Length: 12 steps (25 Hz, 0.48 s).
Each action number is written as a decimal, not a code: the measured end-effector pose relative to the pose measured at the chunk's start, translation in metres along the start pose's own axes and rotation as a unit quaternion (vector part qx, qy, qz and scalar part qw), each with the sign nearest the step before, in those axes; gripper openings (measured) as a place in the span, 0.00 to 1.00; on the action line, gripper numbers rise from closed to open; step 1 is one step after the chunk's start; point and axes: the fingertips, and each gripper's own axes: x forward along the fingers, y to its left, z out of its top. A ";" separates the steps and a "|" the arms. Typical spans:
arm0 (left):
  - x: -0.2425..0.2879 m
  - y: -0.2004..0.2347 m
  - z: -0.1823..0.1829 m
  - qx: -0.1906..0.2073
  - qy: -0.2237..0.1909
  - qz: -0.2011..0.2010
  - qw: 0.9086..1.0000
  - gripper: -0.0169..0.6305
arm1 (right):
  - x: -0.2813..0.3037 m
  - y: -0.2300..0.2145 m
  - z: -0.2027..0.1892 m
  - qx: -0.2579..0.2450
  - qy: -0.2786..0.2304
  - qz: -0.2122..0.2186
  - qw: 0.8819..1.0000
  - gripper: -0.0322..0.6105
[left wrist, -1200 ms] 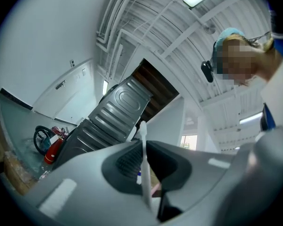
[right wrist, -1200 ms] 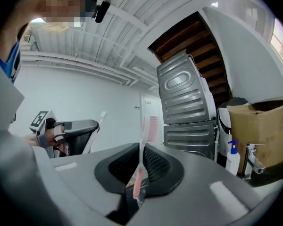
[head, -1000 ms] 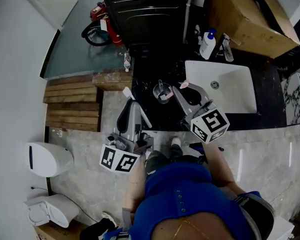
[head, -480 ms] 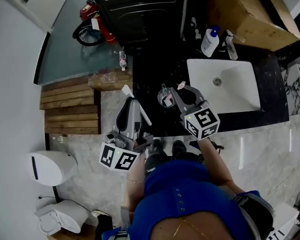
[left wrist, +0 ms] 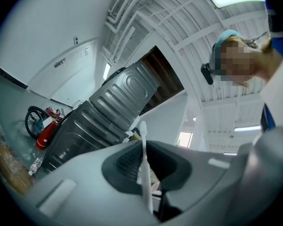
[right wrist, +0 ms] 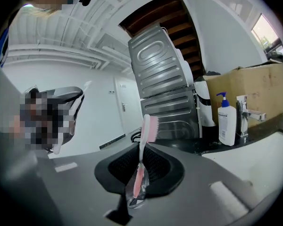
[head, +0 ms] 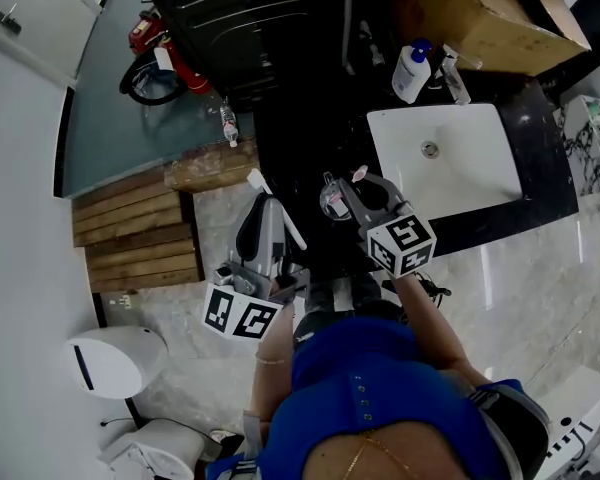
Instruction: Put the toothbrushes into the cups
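Nearest the camera, the person's blue top (head: 380,388) filled the bottom of the head view, with a forearm reaching out on each side to a grey gripper topped by a cube of black-and-white square markers. The left gripper (head: 268,208) pointed away from the body over the pale stone floor, beside the near left edge of the glossy black countertop (head: 300,158). Its jaws were closed on the handle of a slim white toothbrush (left wrist: 143,164), which stood up between the dark pads with its head clear above them. The right gripper (head: 363,184) was over the countertop, and its jaws were clamped on a toothbrush with a pink handle, white neck and pink bristles (right wrist: 141,149), held upright with the bristles on top. Just beside the right gripper's tips, on its left, a clear glass cup (head: 330,201) stood on the black surface. In the right gripper view the cup showed through the gap under the jaws, right at the brush's lower end, though whether the handle had entered it could not be told. The two grippers were apart, the cup lying between them but closer to the right one. Beyond the cup to the right lay a white rectangular sink (head: 470,178). Behind the sink stood a white soap bottle with a blue pump (head: 410,71) and a chrome tap (head: 452,76), and behind those a brown cardboard box (head: 490,13). Farthest back, at the top, sat a dark ribbed metal appliance (head: 250,18), with a red fire extinguisher (head: 175,63) to its left.
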 end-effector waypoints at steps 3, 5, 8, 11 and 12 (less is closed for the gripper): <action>0.002 0.003 -0.003 -0.006 0.006 -0.006 1.000 0.06 | 0.002 -0.004 -0.007 0.014 0.002 -0.010 1.000 0.10; 0.003 0.006 -0.003 -0.009 0.009 -0.009 1.000 0.06 | 0.002 -0.007 -0.009 0.014 0.003 -0.021 1.000 0.10; 0.003 0.009 -0.005 -0.013 0.011 -0.009 1.000 0.06 | -0.001 -0.014 -0.013 0.004 0.010 -0.040 0.999 0.12; 0.004 0.011 -0.007 -0.013 0.013 -0.008 1.000 0.06 | -0.002 -0.023 -0.018 0.002 0.020 -0.055 0.998 0.15; 0.004 0.011 -0.007 -0.013 0.013 -0.008 1.000 0.06 | -0.003 -0.024 -0.019 0.005 0.022 -0.057 0.998 0.16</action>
